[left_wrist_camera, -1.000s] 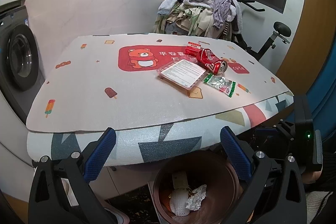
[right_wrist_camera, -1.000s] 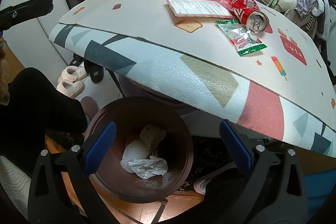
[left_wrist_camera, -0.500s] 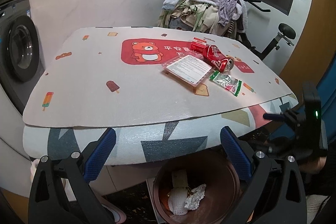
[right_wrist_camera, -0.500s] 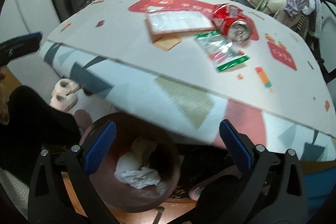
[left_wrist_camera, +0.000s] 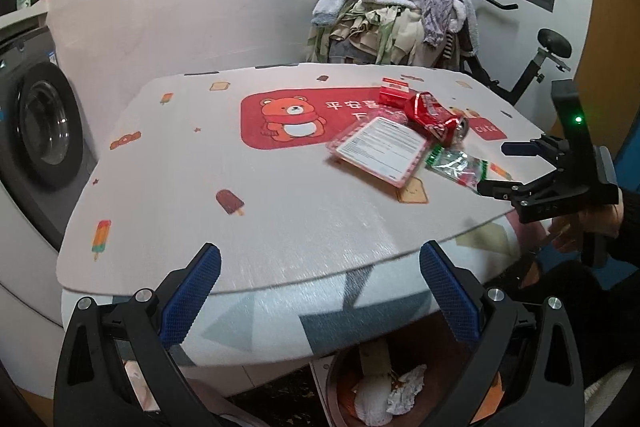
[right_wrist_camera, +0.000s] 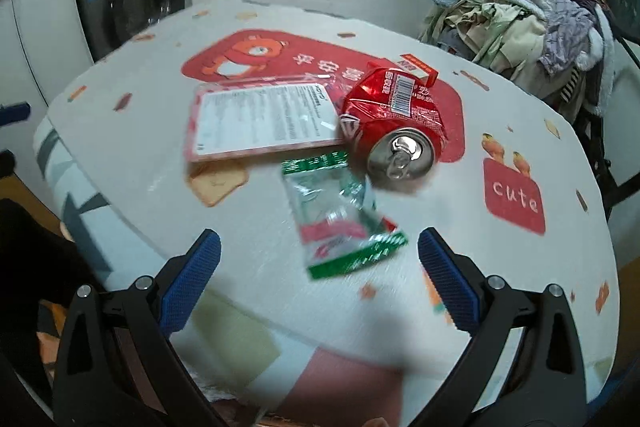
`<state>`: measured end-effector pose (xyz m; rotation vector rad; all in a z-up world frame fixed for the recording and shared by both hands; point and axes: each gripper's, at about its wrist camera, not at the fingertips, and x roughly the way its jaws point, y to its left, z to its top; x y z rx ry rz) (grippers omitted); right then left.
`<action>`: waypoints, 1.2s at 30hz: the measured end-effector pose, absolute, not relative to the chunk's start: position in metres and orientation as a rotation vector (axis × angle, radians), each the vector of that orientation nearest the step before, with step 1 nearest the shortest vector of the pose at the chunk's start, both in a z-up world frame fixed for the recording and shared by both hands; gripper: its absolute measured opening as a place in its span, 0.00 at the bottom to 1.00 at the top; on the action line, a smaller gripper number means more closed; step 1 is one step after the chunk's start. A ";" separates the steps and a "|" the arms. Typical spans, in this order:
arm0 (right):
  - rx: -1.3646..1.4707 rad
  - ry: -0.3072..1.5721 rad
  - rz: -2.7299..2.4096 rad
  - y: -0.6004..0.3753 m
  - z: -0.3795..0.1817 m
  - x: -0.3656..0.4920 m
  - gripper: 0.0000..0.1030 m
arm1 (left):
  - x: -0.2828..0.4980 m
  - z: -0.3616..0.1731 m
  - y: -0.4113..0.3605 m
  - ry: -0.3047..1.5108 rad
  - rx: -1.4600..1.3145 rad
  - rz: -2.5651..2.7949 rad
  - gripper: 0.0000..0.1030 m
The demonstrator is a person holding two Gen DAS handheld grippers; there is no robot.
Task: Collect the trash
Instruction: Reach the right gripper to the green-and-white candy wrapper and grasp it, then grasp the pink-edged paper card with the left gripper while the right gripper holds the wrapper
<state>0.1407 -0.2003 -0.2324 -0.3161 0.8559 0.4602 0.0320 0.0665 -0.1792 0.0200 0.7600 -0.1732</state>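
Observation:
Trash lies on the patterned table mat (left_wrist_camera: 200, 187): a crushed red can (left_wrist_camera: 436, 115) (right_wrist_camera: 394, 125), a green wrapper (left_wrist_camera: 458, 165) (right_wrist_camera: 340, 223), a flat pink-edged package with a white label (left_wrist_camera: 380, 149) (right_wrist_camera: 264, 121) and a small red box (left_wrist_camera: 394, 93) (right_wrist_camera: 418, 67). Below the table edge stands a brown bin (left_wrist_camera: 348, 367) holding crumpled paper (left_wrist_camera: 404, 391). My left gripper (left_wrist_camera: 320, 291) is open at the near table edge, above the bin. My right gripper (right_wrist_camera: 318, 283) is open and empty, just short of the wrapper; the left wrist view shows it (left_wrist_camera: 494, 167) at the table's right edge.
A washing machine (left_wrist_camera: 40, 131) (right_wrist_camera: 132, 3) stands left of the table. A heap of clothes (left_wrist_camera: 400, 15) (right_wrist_camera: 532, 11) is piled on an exercise bike (left_wrist_camera: 540, 63) behind the table. A hand (left_wrist_camera: 588, 223) grips the right tool's handle.
Both grippers rose from bin height to table level. The right one swung from over the bin up to the table edge, closing in on the green wrapper. Both stay open.

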 end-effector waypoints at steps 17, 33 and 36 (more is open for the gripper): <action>-0.308 0.922 0.482 -0.196 -0.260 0.189 0.52 | 0.115 -0.188 0.053 0.876 0.015 -0.291 0.94; -0.112 0.812 0.476 -0.219 -0.214 0.158 0.33 | 0.221 -0.201 0.028 0.967 0.051 -0.427 0.35; -0.088 0.797 0.432 -0.235 -0.210 0.158 0.33 | 0.240 -0.203 0.019 0.983 0.118 -0.489 0.30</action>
